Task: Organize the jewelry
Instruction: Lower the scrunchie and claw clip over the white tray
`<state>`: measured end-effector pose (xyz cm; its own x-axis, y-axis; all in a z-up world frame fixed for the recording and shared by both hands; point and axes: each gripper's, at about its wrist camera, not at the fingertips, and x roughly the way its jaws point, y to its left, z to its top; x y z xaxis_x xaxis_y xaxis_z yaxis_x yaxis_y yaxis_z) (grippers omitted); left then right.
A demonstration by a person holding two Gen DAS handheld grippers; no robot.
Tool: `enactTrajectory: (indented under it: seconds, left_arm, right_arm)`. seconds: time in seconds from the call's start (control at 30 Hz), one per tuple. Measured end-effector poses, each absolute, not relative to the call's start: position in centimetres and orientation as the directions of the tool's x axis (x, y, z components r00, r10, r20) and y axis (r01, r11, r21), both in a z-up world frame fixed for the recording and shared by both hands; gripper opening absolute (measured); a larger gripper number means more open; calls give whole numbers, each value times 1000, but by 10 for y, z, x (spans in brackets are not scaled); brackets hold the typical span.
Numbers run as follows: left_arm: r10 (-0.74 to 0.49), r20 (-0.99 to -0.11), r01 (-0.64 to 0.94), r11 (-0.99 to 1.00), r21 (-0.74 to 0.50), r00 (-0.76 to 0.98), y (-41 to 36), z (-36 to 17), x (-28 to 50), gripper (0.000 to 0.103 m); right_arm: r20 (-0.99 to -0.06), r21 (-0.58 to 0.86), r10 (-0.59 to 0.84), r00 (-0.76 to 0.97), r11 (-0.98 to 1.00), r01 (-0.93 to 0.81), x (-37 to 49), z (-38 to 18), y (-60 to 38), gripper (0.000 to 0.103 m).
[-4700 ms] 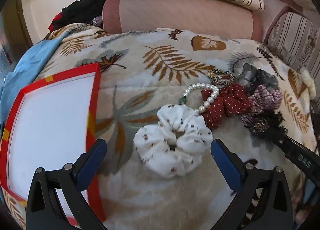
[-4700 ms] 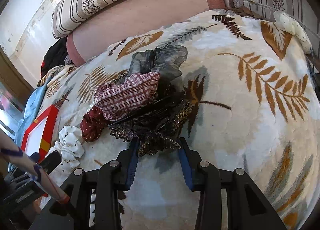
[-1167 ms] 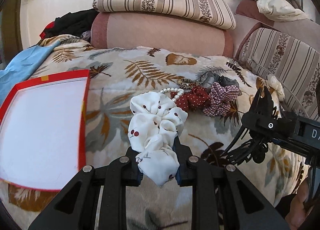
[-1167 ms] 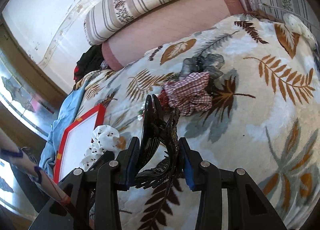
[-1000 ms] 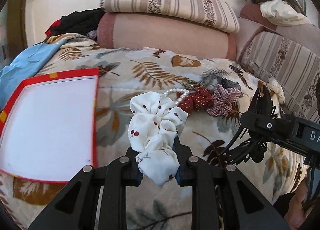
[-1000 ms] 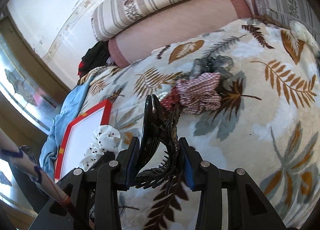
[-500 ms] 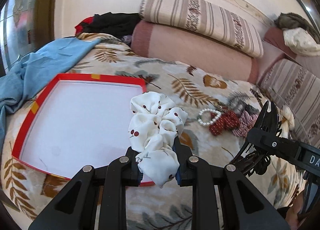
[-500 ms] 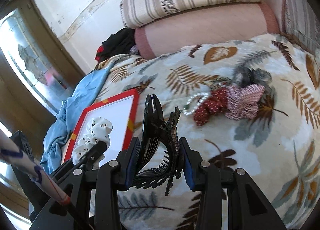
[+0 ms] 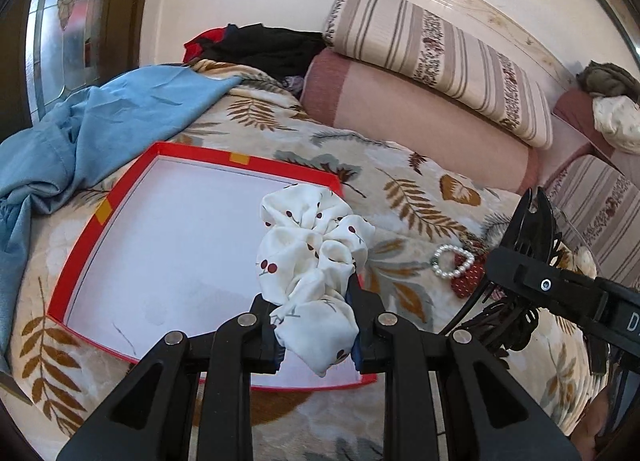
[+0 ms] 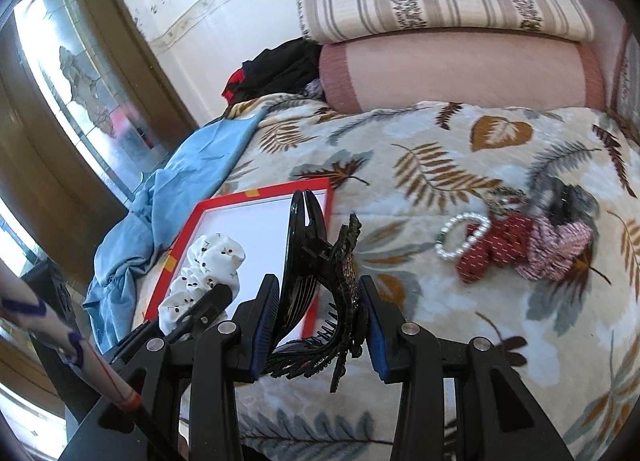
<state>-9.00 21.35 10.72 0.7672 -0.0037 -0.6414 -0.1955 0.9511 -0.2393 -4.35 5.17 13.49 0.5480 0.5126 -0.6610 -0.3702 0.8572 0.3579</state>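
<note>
My left gripper is shut on a white scrunchie with red cherries, held above the right part of a red-rimmed tray with a white floor. My right gripper is shut on a black claw hair clip with glittery trim, held above the tray's right edge. The white scrunchie and left gripper show at lower left in the right wrist view. A pearl bracelet, a red dotted scrunchie, a pink checked scrunchie and a grey one lie on the leaf-patterned blanket.
A blue cloth is bunched left of the tray. A pink bolster and a striped pillow lie at the back, with dark clothes beside them. A person's patterned sleeve shows at lower left.
Both grippers have carried their items leftward and a little up, from the pile of accessories to over the red tray. Their grips are unchanged.
</note>
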Motion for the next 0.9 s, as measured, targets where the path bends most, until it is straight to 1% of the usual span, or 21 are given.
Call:
enactTrajectory:
  seconds: [0.33, 0.57, 0.73, 0.9]
  left_arm:
    - [23, -659, -255, 932, -259, 752, 252, 99, -75, 23]
    - [51, -679, -296, 922, -250, 732, 286, 98, -56, 23]
    - [62, -707, -313, 921, -232, 704, 314, 95, -34, 23]
    - [32, -752, -316, 918, -238, 659, 330, 83, -4, 23]
  right_arm:
    - [-685, 326, 518, 512, 847, -420, -19, 137, 101, 43]
    - [-721, 305, 512, 466, 839, -451, 6, 131, 139, 43]
    - [-756, 316, 509, 411, 835, -451, 34, 120, 162, 43]
    - [-785, 301, 484, 387, 843, -445, 59, 110, 182, 43]
